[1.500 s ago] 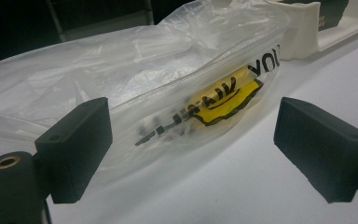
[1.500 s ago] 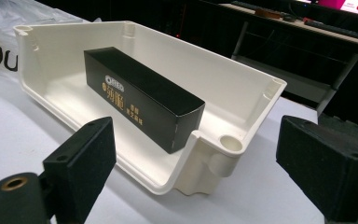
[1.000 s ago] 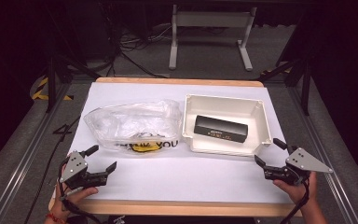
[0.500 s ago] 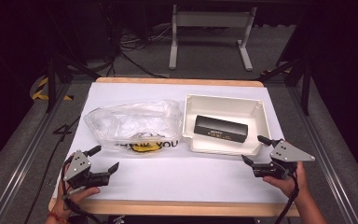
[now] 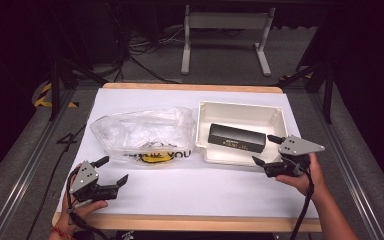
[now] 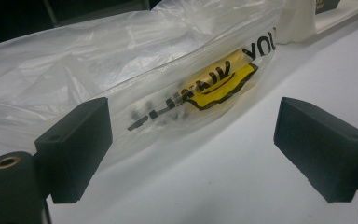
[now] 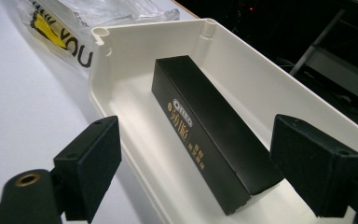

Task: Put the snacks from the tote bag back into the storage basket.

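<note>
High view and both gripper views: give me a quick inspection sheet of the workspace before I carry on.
Surface: white sheet over a wood-edged table, flat, bare along the front.
Job's things: long black box lies flat inside the white tray; clear plastic bag with yellow and black print lies left of the tray, crumpled.
Clutter: nothing seen.
Grippers: left gripper open, near the front edge, aimed at the bag, touching nothing. Right gripper open at the tray's front right corner, aimed along the box, touching nothing.
Cables: one trails from each gripper toward the person; loose cables on the floor beyond the table.
Surroundings: dark room, grey floor, white metal stand behind, yellow-black tape at left.
</note>
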`<control>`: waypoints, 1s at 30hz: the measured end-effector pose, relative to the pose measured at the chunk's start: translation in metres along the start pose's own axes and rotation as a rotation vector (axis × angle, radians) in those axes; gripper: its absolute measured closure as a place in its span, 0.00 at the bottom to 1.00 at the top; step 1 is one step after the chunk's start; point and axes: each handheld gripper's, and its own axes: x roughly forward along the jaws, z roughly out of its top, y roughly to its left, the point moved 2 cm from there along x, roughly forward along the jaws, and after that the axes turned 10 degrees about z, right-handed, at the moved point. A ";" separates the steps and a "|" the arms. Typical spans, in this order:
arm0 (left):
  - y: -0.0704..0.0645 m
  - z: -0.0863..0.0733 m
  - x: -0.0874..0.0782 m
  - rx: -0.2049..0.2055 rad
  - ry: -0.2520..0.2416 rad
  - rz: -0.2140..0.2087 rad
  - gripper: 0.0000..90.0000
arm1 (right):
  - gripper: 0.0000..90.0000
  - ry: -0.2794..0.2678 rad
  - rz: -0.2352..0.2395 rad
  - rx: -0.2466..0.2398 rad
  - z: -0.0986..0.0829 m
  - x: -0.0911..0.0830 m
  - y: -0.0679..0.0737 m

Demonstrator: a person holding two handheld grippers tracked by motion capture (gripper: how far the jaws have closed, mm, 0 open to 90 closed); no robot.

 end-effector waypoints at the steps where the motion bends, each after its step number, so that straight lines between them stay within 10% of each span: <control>1: 0.000 0.000 0.000 0.002 0.000 0.000 0.14 | 0.18 0.009 0.010 0.001 0.003 0.002 -0.002; 30: -0.003 -0.001 0.003 0.013 0.015 -0.016 0.14 | 0.25 0.429 0.197 -0.033 0.036 0.094 -0.055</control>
